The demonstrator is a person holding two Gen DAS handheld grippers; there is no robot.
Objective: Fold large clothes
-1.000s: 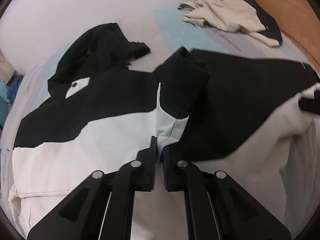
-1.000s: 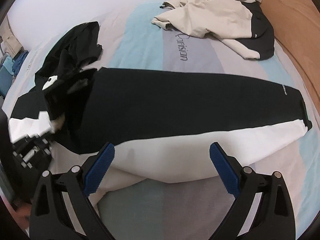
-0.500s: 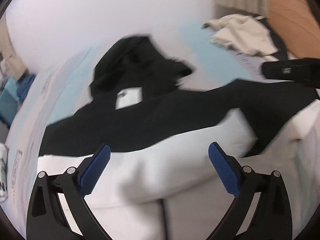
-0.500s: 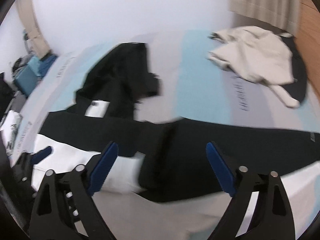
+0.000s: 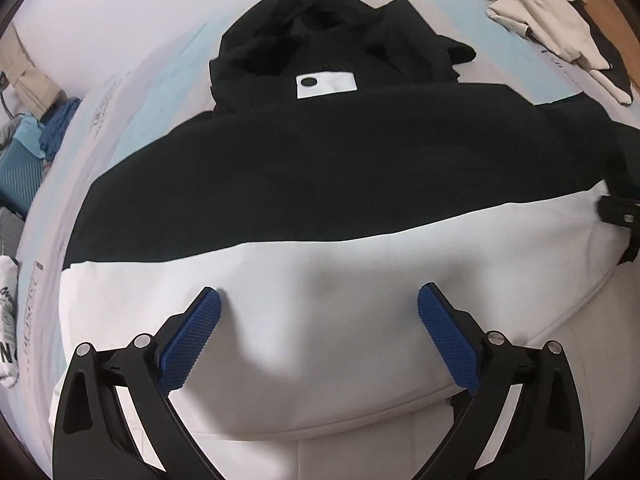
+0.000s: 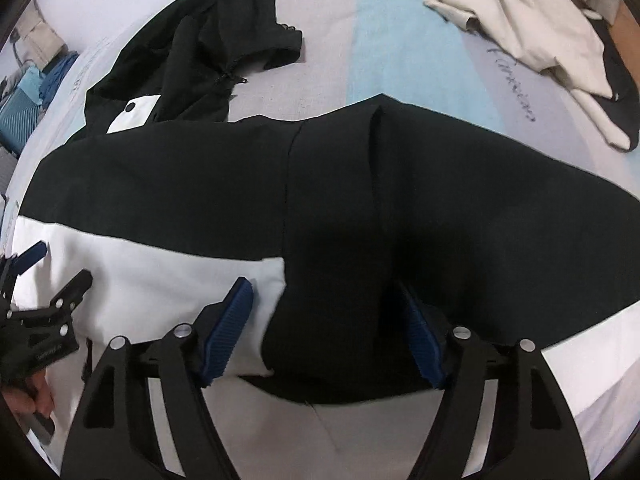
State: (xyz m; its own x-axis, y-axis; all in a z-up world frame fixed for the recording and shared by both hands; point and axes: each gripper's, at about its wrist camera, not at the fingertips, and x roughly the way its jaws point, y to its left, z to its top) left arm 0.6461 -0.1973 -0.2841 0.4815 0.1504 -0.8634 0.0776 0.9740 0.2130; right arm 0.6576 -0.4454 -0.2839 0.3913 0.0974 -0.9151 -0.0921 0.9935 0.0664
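Both grippers hang spread over the black-and-white jacket [image 5: 320,184], which lies spread across the bed [image 6: 392,52] with its back up, black upper half towards the hood [image 5: 304,28], white lower half nearest my cameras. I judge it a bulky, soft thing: smooth shell cloth that looks slippery, light for its size, with no stiffness to carry a fold across by itself. It will sag and slide unless I pinch through more than one layer, so I would take hold at a hem, a seam or a doubled edge, not on the flat middle of a panel.

From the right wrist view, a black sleeve [image 6: 500,220] runs out to the right, and a doubled black flap [image 6: 332,280] lies over the white panel just ahead of my tool.

My left gripper [image 5: 318,338] is released, blue pads wide apart, pointing forward and down at the white panel with nothing between them; it looks close above the cloth, though I cannot tell whether it touches.

My right gripper [image 6: 328,332] is also released, jaws apart on either side of that black flap; the far pad is partly hidden by the cloth, and I cannot tell if either pad touches it.

Smallest, a white patch with a black dot [image 5: 326,84] sits below the hood.
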